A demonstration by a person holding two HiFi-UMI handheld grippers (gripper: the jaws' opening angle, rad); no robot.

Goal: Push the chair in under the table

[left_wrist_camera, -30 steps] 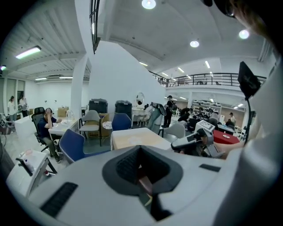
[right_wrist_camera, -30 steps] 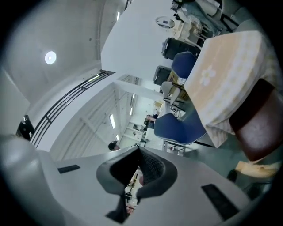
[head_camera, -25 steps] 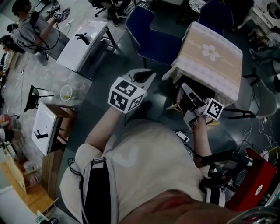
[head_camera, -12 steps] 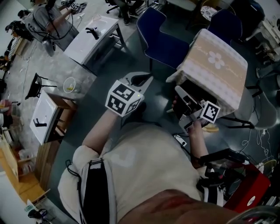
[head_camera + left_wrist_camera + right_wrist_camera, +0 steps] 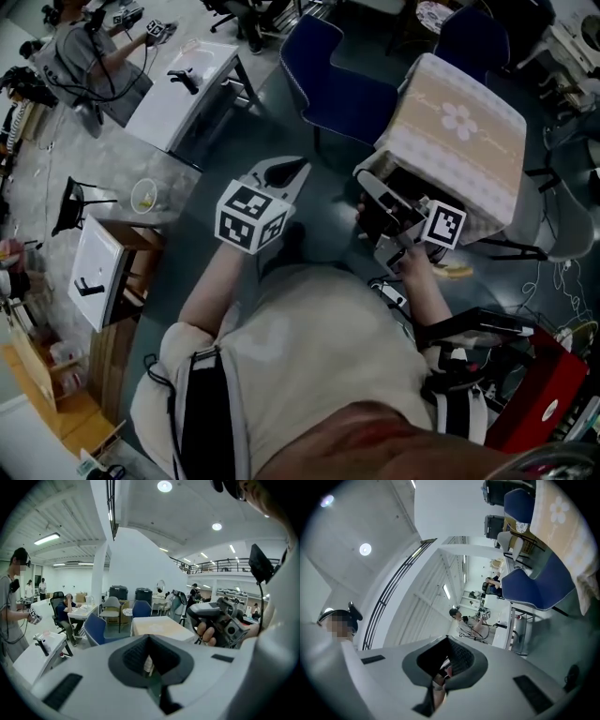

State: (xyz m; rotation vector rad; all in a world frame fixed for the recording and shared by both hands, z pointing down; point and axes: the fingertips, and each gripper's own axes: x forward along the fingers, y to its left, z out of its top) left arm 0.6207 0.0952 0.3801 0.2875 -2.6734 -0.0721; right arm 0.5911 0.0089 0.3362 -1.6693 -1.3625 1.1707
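Left claw (image 5: 286, 172) hovers over the floor, well apart from the left edge of the cloth-covered desk (image 5: 459, 141), with its jaws drawn together on nothing. Right claw (image 5: 367, 194) hangs just beside the desk's near left corner, its jaws likewise closed and empty; whether it touches the desk cannot be told. A blue chair (image 5: 330, 82) stands off the desk's left edge, toward the far left corner, with its seat near that edge and not tucked beneath it. A second blue chair (image 5: 476, 36) sits at the far edge, and a grey chair (image 5: 565, 217) stands by the right edge.
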